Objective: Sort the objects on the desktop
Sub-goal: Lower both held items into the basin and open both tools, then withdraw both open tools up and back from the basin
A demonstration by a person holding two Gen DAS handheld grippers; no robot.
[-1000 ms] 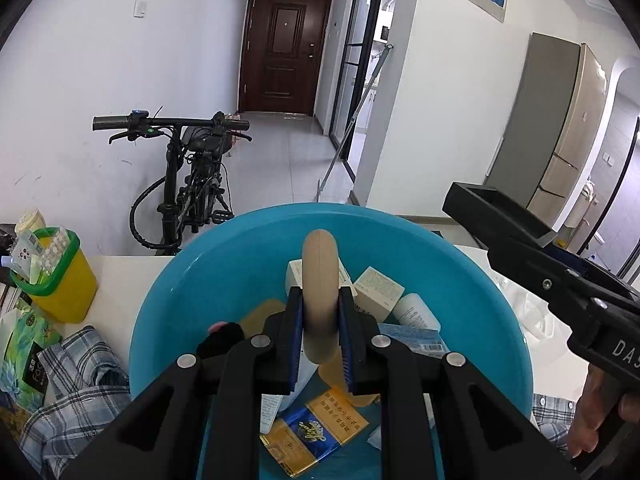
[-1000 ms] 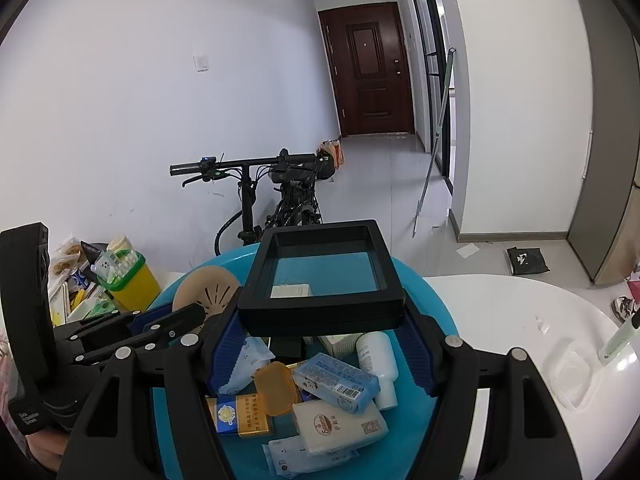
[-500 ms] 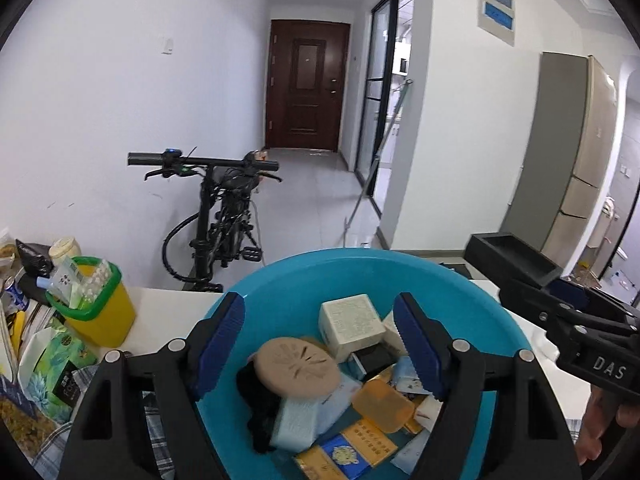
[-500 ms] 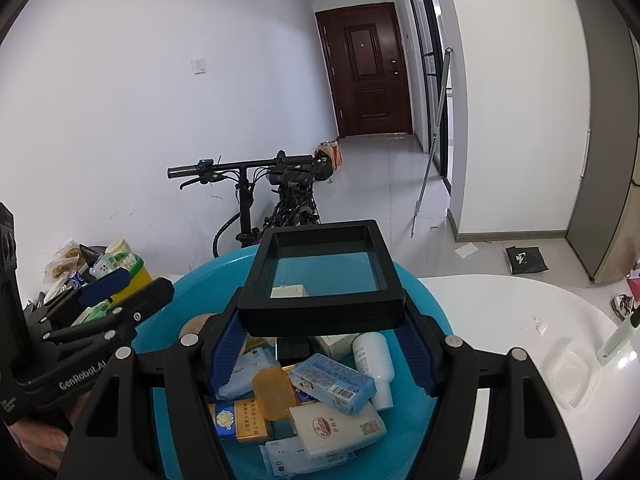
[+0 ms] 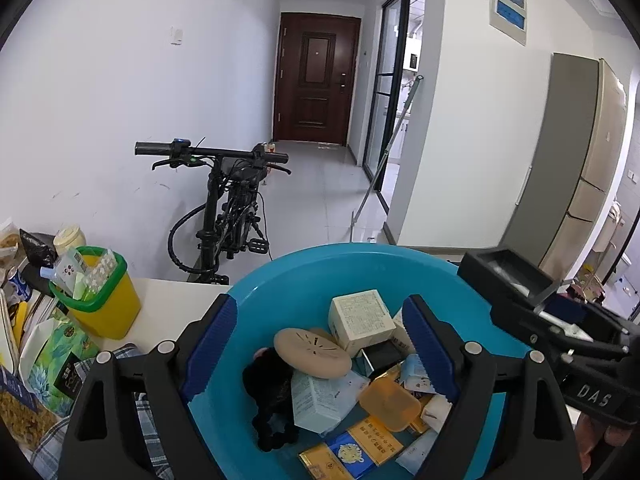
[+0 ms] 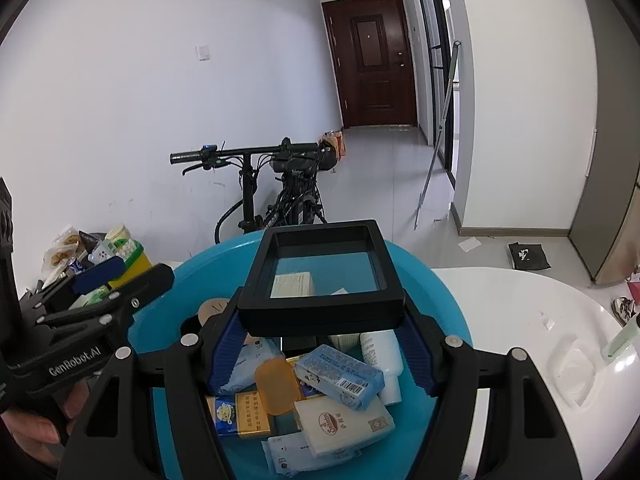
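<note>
Over the blue basin [image 5: 280, 280] on the bench, my left tongs [image 5: 320, 344] are opening with nothing between them; the tan disc [image 5: 312, 346] lies inside. My right tongs [image 6: 324, 344] grip the black frame [image 6: 324, 280], not yet placed, I judge.

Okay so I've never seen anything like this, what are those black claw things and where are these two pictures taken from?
They are two hand-held grippers, each with a fisheye camera looking along its fingers, so you get one picture per hand. The left gripper has nothing between its fingers, and its jaws are opening above a blue basin full of small boxes, packets and a tan round disc. The right gripper is shut on a black square frame over the same basin. A yellow bin stands on the white table.
</note>
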